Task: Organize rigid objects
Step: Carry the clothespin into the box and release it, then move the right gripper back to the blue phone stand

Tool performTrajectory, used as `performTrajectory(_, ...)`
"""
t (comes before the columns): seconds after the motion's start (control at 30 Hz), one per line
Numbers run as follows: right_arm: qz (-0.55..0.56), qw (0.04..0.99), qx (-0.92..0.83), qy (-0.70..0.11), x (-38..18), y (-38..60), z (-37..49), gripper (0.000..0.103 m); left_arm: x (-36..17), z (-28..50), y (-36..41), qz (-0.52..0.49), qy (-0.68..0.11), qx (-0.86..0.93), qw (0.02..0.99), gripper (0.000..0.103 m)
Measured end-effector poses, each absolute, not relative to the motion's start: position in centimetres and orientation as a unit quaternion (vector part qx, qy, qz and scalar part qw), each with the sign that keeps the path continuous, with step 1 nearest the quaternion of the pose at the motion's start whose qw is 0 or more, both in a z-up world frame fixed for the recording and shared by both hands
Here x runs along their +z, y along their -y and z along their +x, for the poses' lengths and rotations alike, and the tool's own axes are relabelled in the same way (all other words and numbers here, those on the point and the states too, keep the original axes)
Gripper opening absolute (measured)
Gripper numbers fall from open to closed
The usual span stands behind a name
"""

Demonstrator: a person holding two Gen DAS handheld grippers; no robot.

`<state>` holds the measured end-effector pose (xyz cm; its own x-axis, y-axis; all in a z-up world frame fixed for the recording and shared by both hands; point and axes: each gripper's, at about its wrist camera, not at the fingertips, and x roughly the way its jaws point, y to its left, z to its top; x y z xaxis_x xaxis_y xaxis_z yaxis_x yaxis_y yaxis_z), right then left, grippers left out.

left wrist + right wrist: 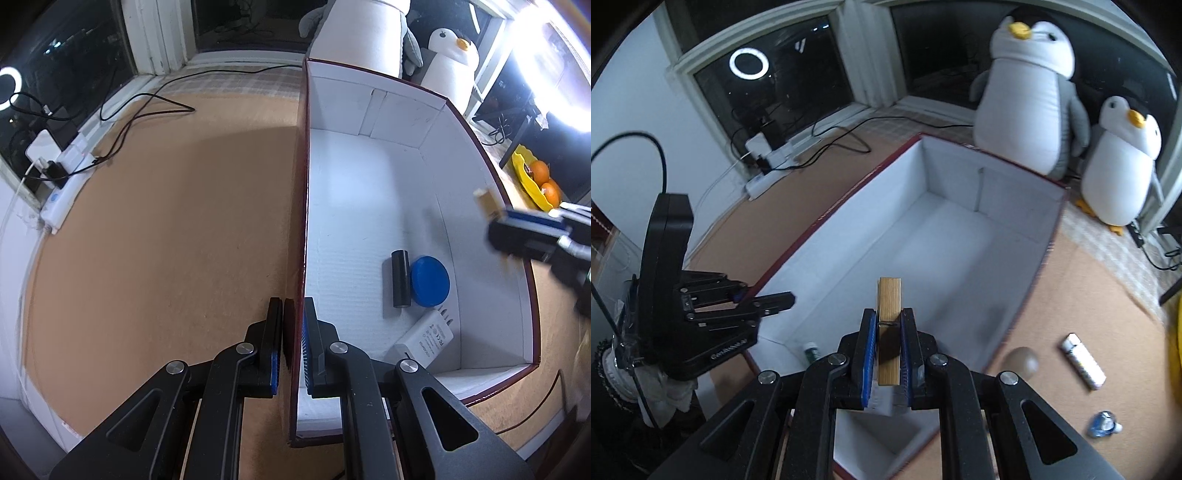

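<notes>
On the brown tabletop by dark windows, both tools are clenched: left tool on the box wall, right tool on a clothespin.

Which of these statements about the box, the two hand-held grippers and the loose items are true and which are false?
1. The left hand-held gripper is shut on the box wall. True.
2. The right hand-held gripper is open and holds nothing. False: it is shut on a wooden clothespin.
3. A blue lid lies inside the box. True.
4. The white charger lies outside the box. False: it lies inside, near a corner.
5. A white lighter lies outside the box. True.
</notes>
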<state>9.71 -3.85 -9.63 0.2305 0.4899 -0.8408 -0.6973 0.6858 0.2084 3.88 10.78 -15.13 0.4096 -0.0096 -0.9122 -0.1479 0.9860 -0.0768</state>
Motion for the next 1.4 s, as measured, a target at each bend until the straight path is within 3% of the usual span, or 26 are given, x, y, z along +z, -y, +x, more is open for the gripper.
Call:
performTrajectory(0.57,-0.113,0.766,0.385,-0.503,-12.1,0.4,8.0,0.012,-15.2,3.9,-11.1,-0.077,-0.539,0.033,0.838,0.008)
performTrajectory(0.63,-0.113,0.768,0.388,-0.497,-11.8,0.4,7.8,0.017,-15.2,3.9,-11.1,-0.078,-0.539,0.032,0.838,0.008)
performTrajectory(0.7,-0.112,0.771,0.390,-0.491,-11.5,0.4,7.7,0.041,-15.3,3.9,-11.1,-0.079,-0.538,0.032,0.838,0.008)
performTrajectory(0.77,-0.111,0.776,0.388,-0.485,-11.2,0.5,7.5,0.050,-15.3,3.9,-11.1,-0.079,-0.538,0.032,0.839,0.008)
performTrajectory(1.4,-0.073,0.804,0.353,-0.473,-8.4,9.3,7.3,0.050,-15.2,3.9,-10.9,-0.073,-0.540,0.034,0.838,0.008)
